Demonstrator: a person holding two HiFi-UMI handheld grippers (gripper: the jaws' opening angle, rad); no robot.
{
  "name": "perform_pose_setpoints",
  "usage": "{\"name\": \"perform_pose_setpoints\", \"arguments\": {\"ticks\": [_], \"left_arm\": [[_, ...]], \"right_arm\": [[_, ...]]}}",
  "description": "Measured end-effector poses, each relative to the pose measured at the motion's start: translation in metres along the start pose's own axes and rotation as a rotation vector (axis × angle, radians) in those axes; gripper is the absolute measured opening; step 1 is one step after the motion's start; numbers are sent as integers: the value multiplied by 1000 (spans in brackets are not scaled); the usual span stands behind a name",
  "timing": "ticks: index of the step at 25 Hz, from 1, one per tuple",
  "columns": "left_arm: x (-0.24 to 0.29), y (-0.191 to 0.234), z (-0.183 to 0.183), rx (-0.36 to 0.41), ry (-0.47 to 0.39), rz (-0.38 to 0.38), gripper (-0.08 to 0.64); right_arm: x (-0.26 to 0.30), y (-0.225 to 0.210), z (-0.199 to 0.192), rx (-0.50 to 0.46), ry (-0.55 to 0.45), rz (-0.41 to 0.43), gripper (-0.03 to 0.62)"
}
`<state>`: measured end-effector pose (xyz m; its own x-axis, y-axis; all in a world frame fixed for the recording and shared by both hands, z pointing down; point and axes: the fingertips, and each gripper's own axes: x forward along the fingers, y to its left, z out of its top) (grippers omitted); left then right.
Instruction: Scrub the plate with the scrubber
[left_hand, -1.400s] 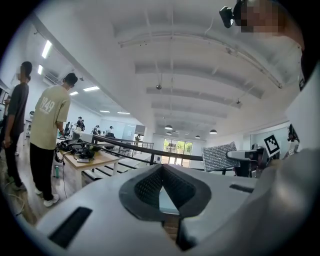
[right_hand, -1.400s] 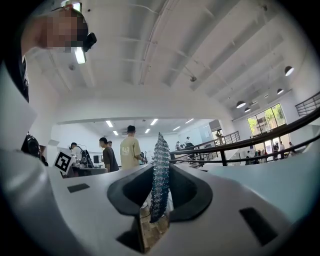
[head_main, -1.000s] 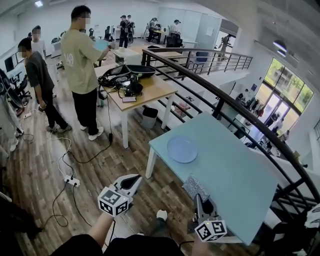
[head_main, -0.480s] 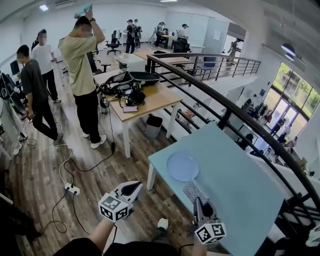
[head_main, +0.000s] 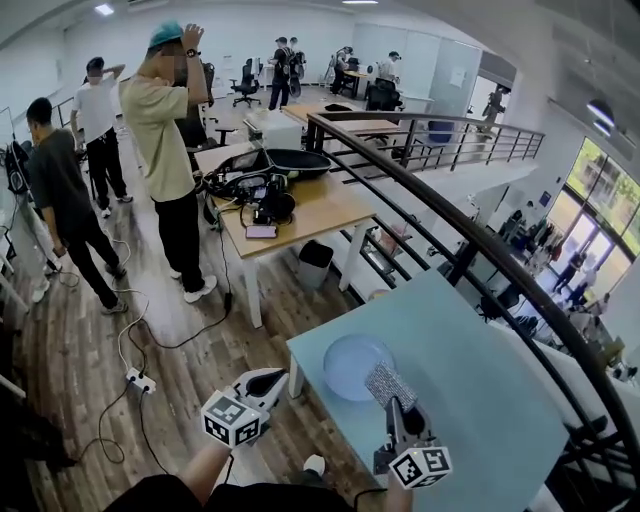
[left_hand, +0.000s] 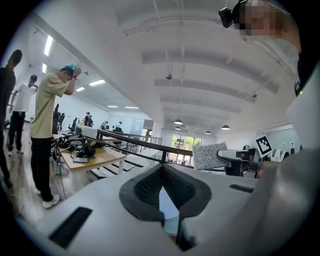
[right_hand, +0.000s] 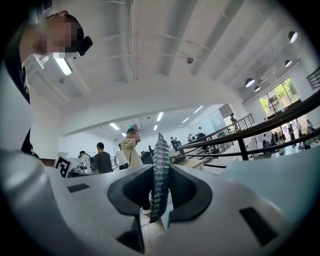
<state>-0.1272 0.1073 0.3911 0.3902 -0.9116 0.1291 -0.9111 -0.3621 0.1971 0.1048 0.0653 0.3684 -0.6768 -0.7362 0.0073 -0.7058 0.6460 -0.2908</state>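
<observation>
1. At the far left a person in a dark shirt (head_main: 60, 200) stands on the wooden floor (head_main: 90, 370). A white power strip (head_main: 140, 380) lies on the boards with its cable trailing away.
2. Next along, a person in a tan shirt and teal cap (head_main: 165, 150) stands with one hand raised to the head. This person is beside a wooden bench (head_main: 320, 205) loaded with cables and dark gear.
3. My left hand-held gripper (head_main: 266, 381) hovers over the floor, just off the near left corner of the pale blue bench (head_main: 470, 400). Its jaws are pressed together with nothing between them.
4. The plate (head_main: 350, 362), round and pale blue, lies flat on the pale blue bench near that same corner.
5. The scrubber (head_main: 389, 384) is a silvery mesh pad. In the head view it overlaps the plate's right rim, but I cannot tell whether it touches the plate.
6. My right hand-held gripper (head_main: 396, 408) is over the bench's near edge, with its jaws clamped on the scrubber. The pad stands edge-on between the jaws and sticks out past the tips towards the plate.
7. A dark railing (head_main: 480, 240) runs diagonally along the far side of the pale blue bench.
</observation>
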Motion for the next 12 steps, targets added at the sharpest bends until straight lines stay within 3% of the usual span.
{"name": "perform_pose_setpoints", "arguments": {"ticks": [5, 12], "left_arm": [[46, 6, 14, 15, 3, 25, 8], [107, 2, 5, 31, 41, 41, 9]], "right_arm": [[38, -38, 7, 15, 28, 29, 84], [68, -94, 7, 42, 46, 58, 84]]}}
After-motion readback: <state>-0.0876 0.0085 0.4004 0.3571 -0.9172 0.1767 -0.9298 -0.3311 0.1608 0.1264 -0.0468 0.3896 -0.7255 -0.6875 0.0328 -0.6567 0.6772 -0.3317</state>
